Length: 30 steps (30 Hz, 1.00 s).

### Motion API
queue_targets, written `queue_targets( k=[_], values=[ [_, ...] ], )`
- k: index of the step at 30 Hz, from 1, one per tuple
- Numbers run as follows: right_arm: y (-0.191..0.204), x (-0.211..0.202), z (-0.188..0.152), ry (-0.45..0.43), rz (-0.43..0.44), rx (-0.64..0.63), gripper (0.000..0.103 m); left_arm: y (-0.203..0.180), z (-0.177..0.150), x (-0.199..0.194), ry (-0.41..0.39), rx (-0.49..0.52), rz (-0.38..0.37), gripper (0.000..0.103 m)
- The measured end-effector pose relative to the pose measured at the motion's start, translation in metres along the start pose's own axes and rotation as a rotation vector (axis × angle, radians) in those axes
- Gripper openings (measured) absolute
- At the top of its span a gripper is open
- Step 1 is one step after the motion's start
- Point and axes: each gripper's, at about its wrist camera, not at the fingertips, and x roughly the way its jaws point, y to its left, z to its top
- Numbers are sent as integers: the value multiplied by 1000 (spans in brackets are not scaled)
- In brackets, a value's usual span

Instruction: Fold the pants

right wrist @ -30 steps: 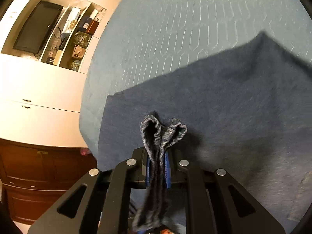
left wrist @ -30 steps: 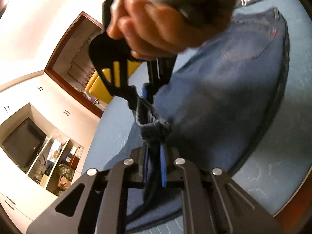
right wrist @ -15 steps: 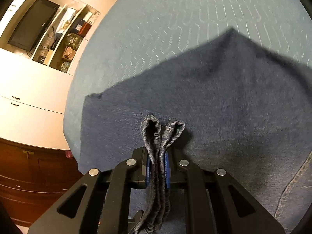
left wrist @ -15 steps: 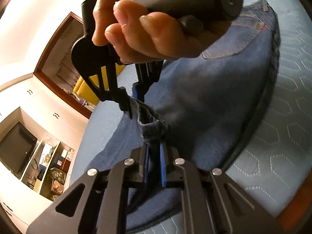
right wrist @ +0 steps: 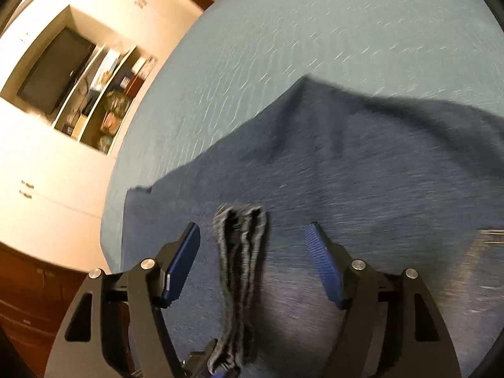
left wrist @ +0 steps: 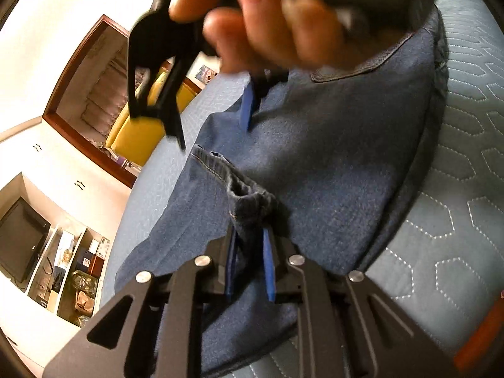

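Observation:
Blue denim pants lie folded over on a light blue quilted bed. My left gripper is shut on a bunched hem of the pants. My right gripper is open; the hem fold stands loose between its blue pads, touching neither. In the left wrist view the right gripper shows above the pants, open, held by a hand. The pants also spread across the right wrist view.
A white wall unit with a TV and cluttered shelves stands beyond the bed's far edge. A yellow chair sits in a doorway. A dark wooden cabinet is below the unit.
My right gripper has opened and let go of the hem, which now sits loose between its pads, and it has lifted away. The left gripper still holds its hem.

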Motion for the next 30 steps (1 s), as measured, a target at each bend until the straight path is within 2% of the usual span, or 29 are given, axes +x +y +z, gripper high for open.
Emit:
queue_targets(
  k=[2,4,6,7,8,9,10,11,14,16,17,18,19,21,25,28,30],
  values=[
    [-1,-16,0,-44,10,11,69,0,0,0,-2,0,0,16],
    [11,-24,-4,-48,-8,-42,67,1,-2,1,-1,0,1,14],
    [29,-24,-12,-29,-48,-127,55,0,-2,0,-3,-2,6,16],
    [40,-22,-18,-18,-81,-176,52,-3,-2,-3,-7,-6,2,21],
    [45,-19,-24,-7,-114,-199,47,-1,-3,-10,-17,-20,-2,39],
    [47,-15,-30,2,-161,-204,40,5,-6,-17,-31,-48,-1,51],
    [46,-15,-34,6,-194,-197,36,19,-12,-32,-52,-106,-6,58],
    [43,-14,-41,12,-227,-175,34,28,-18,-39,-49,-140,-5,58],
    [40,-16,-64,30,-194,-134,34,78,-61,-67,17,-319,40,58],
    [44,-13,-78,44,-184,-134,34,113,-102,-80,69,-453,102,58],
    [45,-10,-83,47,-183,-128,34,126,-123,-85,100,-481,172,56],
    [44,-5,-86,53,-188,-124,34,134,-146,-89,118,-459,258,56],
    [41,1,-90,66,-212,-120,33,134,-158,-89,126,-408,303,56],
    [42,5,-93,58,-229,-125,31,125,-171,-86,141,-274,338,56],
    [54,10,-97,62,-280,-169,31,113,-162,-77,126,-167,337,56],
    [55,14,-95,70,-274,-139,31,95,-152,-55,160,-38,296,57],
    [57,15,-95,78,-285,-154,31,89,-149,-47,178,-5,275,57]
  ],
)
